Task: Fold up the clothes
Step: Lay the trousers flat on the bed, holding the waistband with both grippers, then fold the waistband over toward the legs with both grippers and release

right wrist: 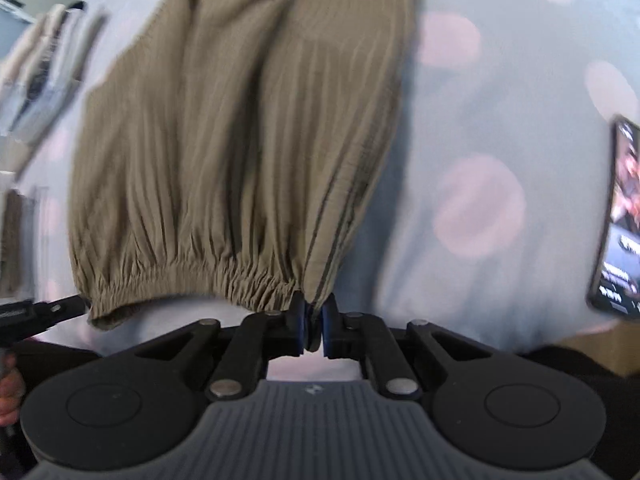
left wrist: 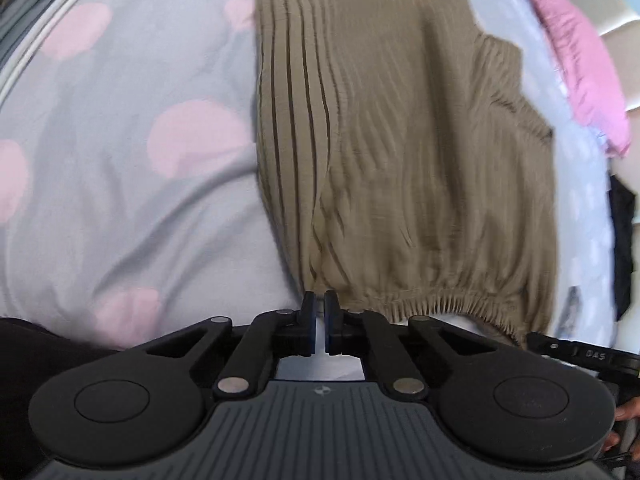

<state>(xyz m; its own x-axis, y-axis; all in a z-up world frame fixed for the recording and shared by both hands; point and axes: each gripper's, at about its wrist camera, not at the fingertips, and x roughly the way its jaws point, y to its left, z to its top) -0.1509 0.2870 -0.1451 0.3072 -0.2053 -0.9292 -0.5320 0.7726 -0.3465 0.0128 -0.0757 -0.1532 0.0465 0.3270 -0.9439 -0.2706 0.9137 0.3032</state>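
Note:
A brown ribbed garment with an elastic waistband (left wrist: 400,152) lies on a grey bedsheet with pink dots (left wrist: 120,160). My left gripper (left wrist: 319,304) sits at the waistband's left corner, jaws nearly closed with a thin gap and no cloth visibly between them. In the right wrist view the same garment (right wrist: 240,152) hangs from my right gripper (right wrist: 313,308), which is shut on the waistband's right corner. The left gripper's black tip shows at that view's left edge (right wrist: 44,312).
A pink cloth (left wrist: 580,64) lies at the bed's right side, with a dark cloth (left wrist: 622,248) below it. A phone with a lit screen (right wrist: 620,220) lies on the sheet to the right. Folded grey clothes (right wrist: 44,64) lie at the far left.

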